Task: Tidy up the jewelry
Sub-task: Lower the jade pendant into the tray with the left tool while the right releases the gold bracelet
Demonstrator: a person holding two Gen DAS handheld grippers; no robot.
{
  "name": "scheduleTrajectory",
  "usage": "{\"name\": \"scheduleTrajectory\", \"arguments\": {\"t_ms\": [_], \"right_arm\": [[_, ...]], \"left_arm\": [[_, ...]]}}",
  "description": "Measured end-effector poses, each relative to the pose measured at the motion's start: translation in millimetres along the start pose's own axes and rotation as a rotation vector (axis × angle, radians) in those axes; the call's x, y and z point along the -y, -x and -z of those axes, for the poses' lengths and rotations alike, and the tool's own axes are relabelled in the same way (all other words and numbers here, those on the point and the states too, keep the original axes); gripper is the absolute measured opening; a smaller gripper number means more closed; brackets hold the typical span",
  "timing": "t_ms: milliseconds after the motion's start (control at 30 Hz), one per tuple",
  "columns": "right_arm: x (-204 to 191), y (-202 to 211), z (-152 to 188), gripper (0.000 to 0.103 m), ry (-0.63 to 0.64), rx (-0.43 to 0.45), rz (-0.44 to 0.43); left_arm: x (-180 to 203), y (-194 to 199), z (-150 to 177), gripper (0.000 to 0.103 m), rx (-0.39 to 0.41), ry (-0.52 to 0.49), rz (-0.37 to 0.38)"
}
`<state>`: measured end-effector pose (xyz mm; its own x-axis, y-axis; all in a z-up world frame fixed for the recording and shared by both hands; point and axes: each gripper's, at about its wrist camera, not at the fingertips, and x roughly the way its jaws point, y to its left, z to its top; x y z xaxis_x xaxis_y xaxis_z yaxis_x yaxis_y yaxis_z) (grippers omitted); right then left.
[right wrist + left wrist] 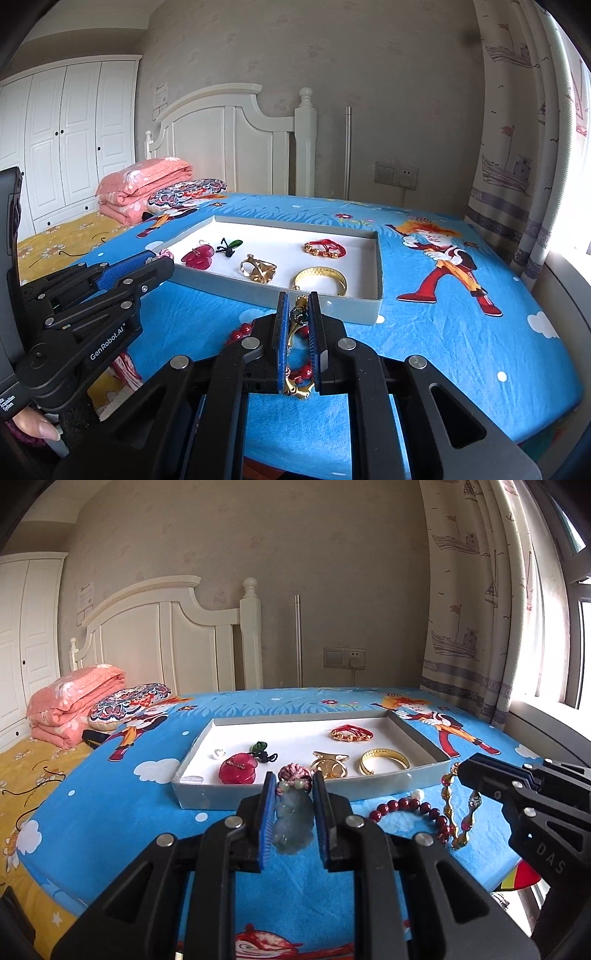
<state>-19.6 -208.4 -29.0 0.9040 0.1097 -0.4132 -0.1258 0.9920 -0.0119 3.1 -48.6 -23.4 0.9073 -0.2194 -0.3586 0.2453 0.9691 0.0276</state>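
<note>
My left gripper [294, 814] is clamped on the pale green jade pendant [293, 821], pink knot at its top, held just short of the tray's near wall. My right gripper [298, 341] is clenched on the gold link bracelet [458, 812], which dangles above the blue sheet [461, 350]. Next, as I judge it: carry the pendant over the wall of the tray [295, 795] and let go only once it sits low inside, on a bare patch. Inside, the red disc [238, 770] and the gold ring piece [330, 768] lie nearest the drop point; the gold bangle [384, 761] and the red-gold bracelet [351, 733] lie further right. The red bead bracelet [410, 808] waits on the sheet under the right gripper.
</note>
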Motion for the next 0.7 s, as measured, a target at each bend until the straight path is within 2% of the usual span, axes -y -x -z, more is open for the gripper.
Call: {"name": "scheduleTrajectory", "arguments": {"t_ms": [400, 700], "right_arm": [[-3, -12, -7, 0.011, 0.011, -0.005, -0.001], [0, -47, -56, 0.011, 0.017, 0.014, 0.012]], "left_arm": [[-2, -5, -6, 0.019, -0.002, -0.002, -0.012], [-19, -48, -51, 0.019, -0.045, 0.014, -0.002]]}}
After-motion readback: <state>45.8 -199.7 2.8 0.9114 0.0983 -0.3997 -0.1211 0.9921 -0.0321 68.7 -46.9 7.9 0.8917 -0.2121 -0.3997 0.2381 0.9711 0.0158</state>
